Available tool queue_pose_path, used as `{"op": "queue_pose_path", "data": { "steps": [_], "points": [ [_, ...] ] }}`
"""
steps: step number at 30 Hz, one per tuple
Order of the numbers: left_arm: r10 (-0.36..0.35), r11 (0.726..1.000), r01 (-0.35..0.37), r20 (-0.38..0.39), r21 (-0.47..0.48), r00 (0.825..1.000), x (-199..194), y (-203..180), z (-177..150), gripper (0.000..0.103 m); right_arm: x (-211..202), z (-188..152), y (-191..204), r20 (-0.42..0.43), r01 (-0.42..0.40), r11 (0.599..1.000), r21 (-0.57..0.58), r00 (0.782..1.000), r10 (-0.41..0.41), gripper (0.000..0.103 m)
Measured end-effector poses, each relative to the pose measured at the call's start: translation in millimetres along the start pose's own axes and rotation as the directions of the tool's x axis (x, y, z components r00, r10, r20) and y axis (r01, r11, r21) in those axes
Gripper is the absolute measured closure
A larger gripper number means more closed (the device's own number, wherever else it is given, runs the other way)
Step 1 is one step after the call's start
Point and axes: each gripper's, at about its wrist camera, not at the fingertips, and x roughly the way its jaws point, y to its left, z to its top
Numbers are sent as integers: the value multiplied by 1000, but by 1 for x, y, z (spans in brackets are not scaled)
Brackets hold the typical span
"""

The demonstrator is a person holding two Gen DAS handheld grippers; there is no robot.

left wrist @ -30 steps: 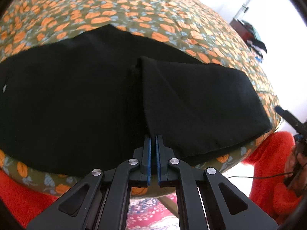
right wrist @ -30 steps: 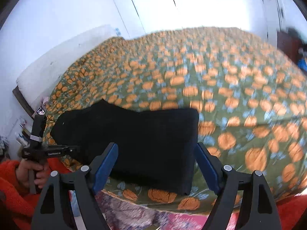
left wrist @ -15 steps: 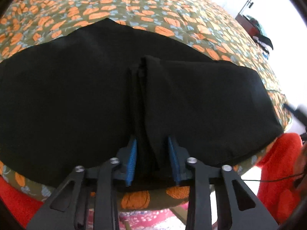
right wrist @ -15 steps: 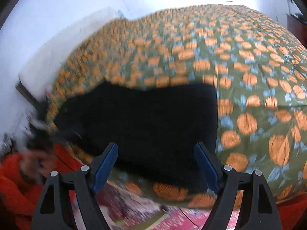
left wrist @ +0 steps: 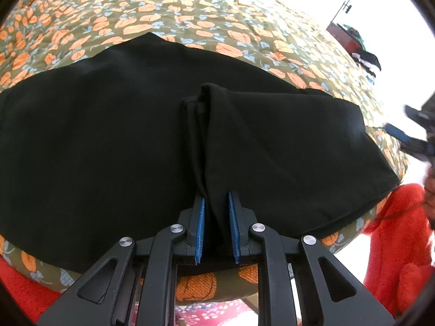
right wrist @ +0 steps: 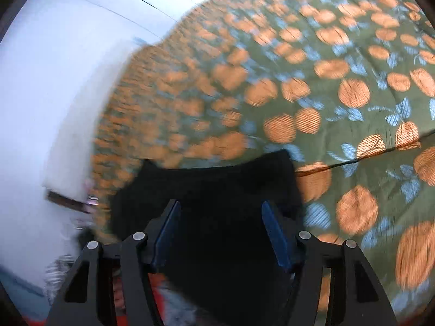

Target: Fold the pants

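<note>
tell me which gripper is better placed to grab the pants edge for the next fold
Left. The left gripper already straddles a raised fold of the black pants, fingers partly open. The right gripper is open over the pants' end, its view blurred.

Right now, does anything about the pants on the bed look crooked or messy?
Mostly tidy. The black pants lie flat on the floral bedspread, but a raised ridge of bunched fabric runs down the middle into the left gripper, its fingers open around it. The right-wrist view is too blurred to judge the far end.
</note>
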Motion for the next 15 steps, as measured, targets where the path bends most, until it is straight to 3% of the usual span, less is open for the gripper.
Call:
{"op": "queue_pose_path", "data": {
  "steps": [3, 4, 7, 9, 12, 13, 14, 15],
  "points": [
    [-4, 1000, 3, -5, -6, 1000, 1, 1, 1, 87, -20, -27, 14, -32, -139, 990, 28, 990, 140, 38],
    [-4, 1000, 4, -5, -8, 1000, 1, 2, 1, 87, -20, -37, 13, -48, -148, 988, 38, 988, 150, 34],
    [-7, 1000, 7, -8, -15, 1000, 1, 2, 1, 84, 1, -71, -6, -132, -53, 995, 89, 989, 65, 32],
    [1, 1000, -1, 8, -13, 1000, -4, 2, 0, 77, 12, -86, -20, -121, -28, 993, 116, 992, 42, 33],
    [-42, 999, 45, 90, -25, 995, -32, 1, -2, 55, -2, -81, -4, -39, -46, 998, 49, 998, 48, 32],
    [-52, 998, 56, 124, -32, 991, -42, 3, -2, 38, -9, -79, 3, -6, -29, 1000, -3, 1000, 28, 28],
    [-44, 998, 52, 163, -43, 986, -52, 7, -3, 28, -15, -77, 11, 32, 4, 998, -55, 999, -2, 26],
    [-24, 997, 37, 202, -62, 979, -62, 14, -4, 27, -18, -78, 16, 58, 30, 995, -90, 998, -25, 24]
  ]
}}
